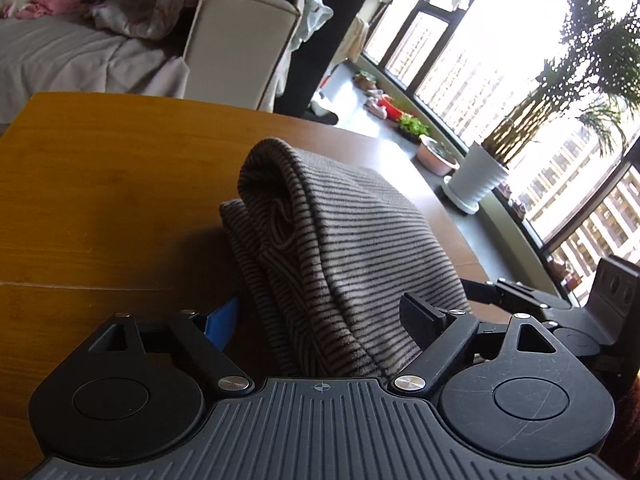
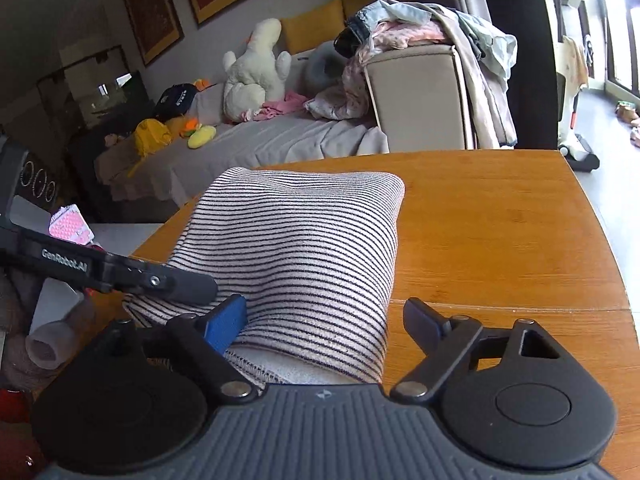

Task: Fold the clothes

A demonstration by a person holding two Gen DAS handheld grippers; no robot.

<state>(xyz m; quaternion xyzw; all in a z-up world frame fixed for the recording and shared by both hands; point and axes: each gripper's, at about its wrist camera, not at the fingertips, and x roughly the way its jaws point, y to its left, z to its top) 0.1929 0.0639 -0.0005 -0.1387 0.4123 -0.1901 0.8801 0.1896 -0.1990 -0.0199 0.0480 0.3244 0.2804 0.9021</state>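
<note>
Striped garment folded thick, layers stacked, on wood table.

striped cloth hides left fingers.

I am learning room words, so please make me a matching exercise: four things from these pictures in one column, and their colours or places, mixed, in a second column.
Things:
1. striped garment
2. plush toy
3. white plant pot
4. clothes pile

Descriptions:
A. by the window
B. folded on the wooden table
C. draped over the sofa arm
D. cream, sitting on the sofa

Pairs: 1-B, 2-D, 3-A, 4-C
</note>
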